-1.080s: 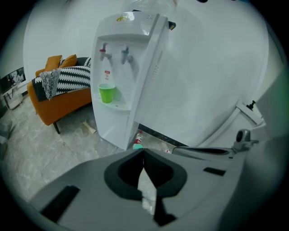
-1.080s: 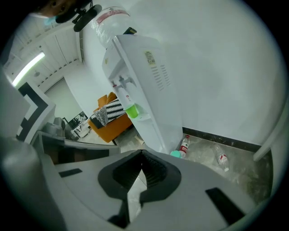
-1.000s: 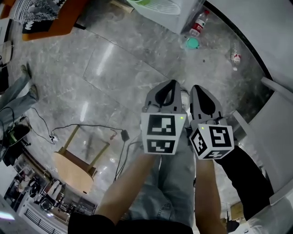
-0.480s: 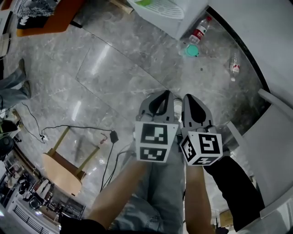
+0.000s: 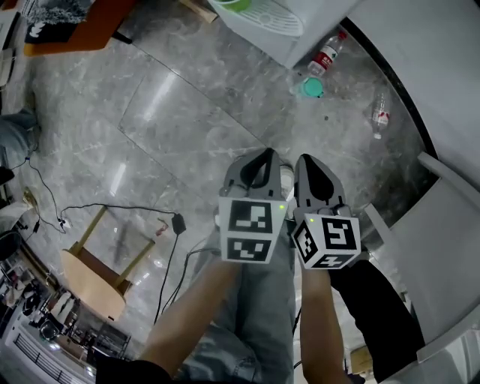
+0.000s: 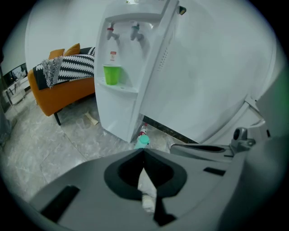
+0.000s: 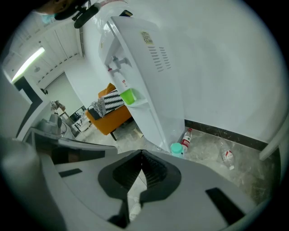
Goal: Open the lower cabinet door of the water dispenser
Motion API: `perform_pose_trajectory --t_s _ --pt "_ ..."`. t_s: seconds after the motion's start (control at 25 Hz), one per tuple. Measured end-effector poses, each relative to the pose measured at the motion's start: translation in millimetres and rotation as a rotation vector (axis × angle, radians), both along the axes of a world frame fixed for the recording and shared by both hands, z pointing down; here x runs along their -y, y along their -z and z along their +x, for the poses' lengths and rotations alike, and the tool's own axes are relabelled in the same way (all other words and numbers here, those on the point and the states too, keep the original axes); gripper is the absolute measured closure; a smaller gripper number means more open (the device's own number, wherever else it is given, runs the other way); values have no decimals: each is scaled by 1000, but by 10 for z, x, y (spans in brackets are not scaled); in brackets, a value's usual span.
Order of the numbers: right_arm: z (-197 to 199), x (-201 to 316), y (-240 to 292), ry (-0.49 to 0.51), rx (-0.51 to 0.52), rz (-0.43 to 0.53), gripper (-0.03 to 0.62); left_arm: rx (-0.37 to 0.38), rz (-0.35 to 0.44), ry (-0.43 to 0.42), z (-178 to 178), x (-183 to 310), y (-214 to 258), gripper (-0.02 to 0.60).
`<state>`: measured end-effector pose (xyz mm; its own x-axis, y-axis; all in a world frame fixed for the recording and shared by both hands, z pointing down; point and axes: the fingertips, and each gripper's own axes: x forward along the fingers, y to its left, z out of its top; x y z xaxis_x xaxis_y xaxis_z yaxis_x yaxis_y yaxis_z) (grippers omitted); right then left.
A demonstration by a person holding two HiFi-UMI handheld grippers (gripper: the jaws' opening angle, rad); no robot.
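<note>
left gripper (image 5: 264, 156) and right gripper (image 5: 306, 163) were carried side by side, almost touching, low in front of the person's legs, and both had their jaws pressed together with nothing between them. the left gripper view showed that pair (image 6: 143, 152) meeting tip to tip, and the right gripper view showed the same for the other (image 7: 142, 154). that looked like a travelling carry (closed and tucked in, nothing to snag) rather than a reach.

the water dispenser (image 5: 264, 21) stood well ahead at the top of the head view, against the white wall. its lower cabinet door (image 6: 114, 113), the plain panel under the tap shelf, was shut and well apart from either gripper. a green cup (image 6: 111, 74) sat on that shelf under the taps, above the door and clear of it.

on the floor (image 5: 195, 127) by the dispenser's side lay a red-labelled bottle (image 5: 327, 45), a teal-capped container (image 5: 312, 88) and another bottle (image 5: 380, 115) further along the wall. they sat beside the cabinet, not in front of the door, so i judged they would not block its swing.

my read: the task had hardly begun. the person had to close the gap first, then part one pair of jaws to catch the door's edge. from here i could not tell where its handle or hinge lay.
</note>
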<state>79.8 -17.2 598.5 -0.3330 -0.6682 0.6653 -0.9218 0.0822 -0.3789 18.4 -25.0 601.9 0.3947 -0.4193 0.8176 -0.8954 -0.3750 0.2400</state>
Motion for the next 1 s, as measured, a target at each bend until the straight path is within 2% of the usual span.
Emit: perform_pose_trajectory --t_s 1.0 --pt "-111 63 -176 53 -29 -7 583 -11 -41 74 -106 -52 -109 571"
